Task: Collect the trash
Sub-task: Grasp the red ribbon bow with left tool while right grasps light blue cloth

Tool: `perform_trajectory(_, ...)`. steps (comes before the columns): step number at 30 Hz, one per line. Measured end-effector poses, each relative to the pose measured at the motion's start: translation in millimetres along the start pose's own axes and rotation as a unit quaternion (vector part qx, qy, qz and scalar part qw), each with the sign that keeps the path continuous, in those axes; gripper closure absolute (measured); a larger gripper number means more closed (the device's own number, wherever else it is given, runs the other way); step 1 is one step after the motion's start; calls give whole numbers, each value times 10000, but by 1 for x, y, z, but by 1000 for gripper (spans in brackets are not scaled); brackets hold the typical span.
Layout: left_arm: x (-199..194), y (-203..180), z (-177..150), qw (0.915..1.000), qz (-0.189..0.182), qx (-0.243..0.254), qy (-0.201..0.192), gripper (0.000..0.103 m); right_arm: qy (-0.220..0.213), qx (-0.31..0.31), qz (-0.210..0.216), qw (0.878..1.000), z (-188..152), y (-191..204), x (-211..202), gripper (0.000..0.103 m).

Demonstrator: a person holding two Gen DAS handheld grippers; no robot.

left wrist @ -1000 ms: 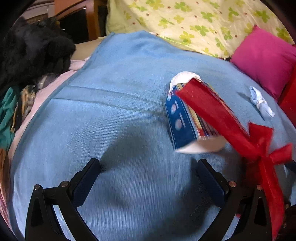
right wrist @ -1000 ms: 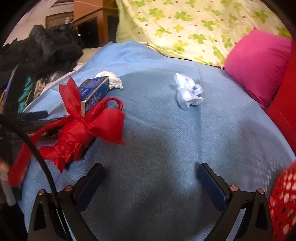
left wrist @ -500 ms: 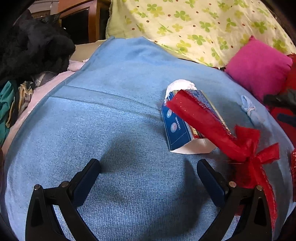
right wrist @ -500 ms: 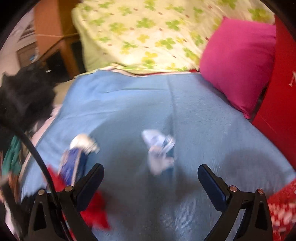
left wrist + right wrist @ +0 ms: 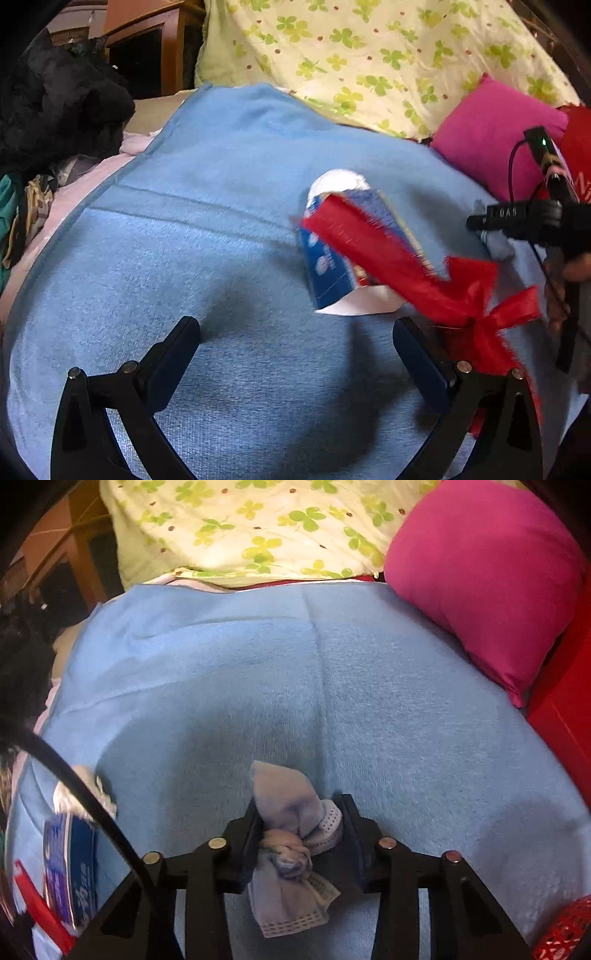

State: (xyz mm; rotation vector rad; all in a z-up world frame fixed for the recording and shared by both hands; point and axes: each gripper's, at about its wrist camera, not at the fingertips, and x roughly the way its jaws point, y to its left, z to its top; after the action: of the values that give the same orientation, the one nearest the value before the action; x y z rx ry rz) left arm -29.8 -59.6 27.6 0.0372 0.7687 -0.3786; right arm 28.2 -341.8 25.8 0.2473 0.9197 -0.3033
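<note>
- The right gripper (image 5: 300, 829) has its jaws closing on a crumpled, knotted pale-blue face mask (image 5: 291, 834), which sits between the pads on the blue fleece blanket (image 5: 332, 686).
- The left gripper (image 5: 295, 354) hovers over the same blanket with its jaws spread wide and nothing between them.
- Just past it lies a blue printed cardboard box (image 5: 332, 254) with a red ribbon bow (image 5: 443, 291) draped across it; a white crumpled wad (image 5: 338, 181) touches the box's far end.
- Farther back lie a magenta pillow (image 5: 491, 572) and a clover-print quilt (image 5: 240, 520).

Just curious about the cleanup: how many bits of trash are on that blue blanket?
3: a knotted face mask between the closing right gripper, a blue carton, and a crumpled white wad behind it.
</note>
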Motion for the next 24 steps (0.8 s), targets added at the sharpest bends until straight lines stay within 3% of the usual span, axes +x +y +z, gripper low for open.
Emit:
perform_trajectory(4, -17, -11, 4, 9991, -118, 249, -322, 0, -95, 38, 149, 9998, -19, -8, -25, 63)
perform_trajectory(9, -32, -30, 8, 9964, -573, 488, -387, 0, -263, -186, 247, 9992, -46, -3, -65, 63)
perform_trajectory(13, -32, -56, 9, 9920, -914, 859, -127, 0, -426, -335, 311, 9980, -74, -2, -101, 63)
perform_trajectory(15, -26, -68, 8, 9904, -910, 1039, 59, 3, -464, -438, 378, 9973, -89, -1, -117, 63)
perform_trajectory(16, -22, -74, 7, 9896, -851, 1144, 189, 6, -494, -488, 369, 9969, -97, -1, -124, 63)
perform_trajectory(18, -12, -82, 5, 9887, -756, 1208, 462, 30, -553, -567, 372, 9962, -111, -1, -136, 63)
perform_trajectory(20, 1, -84, 5, 9873, -812, 1074, 838, 46, -624, -577, 342, 9958, -123, -4, -148, 63)
perform_trajectory(22, 8, -81, 5, 9869, -882, 801, 1089, 54, -656, -601, 296, 9956, -133, -9, -155, 63)
perform_trajectory(24, 8, -80, 9, 9886, -782, 695, 1081, 69, -659, -590, 298, 9956, -140, -14, -161, 63)
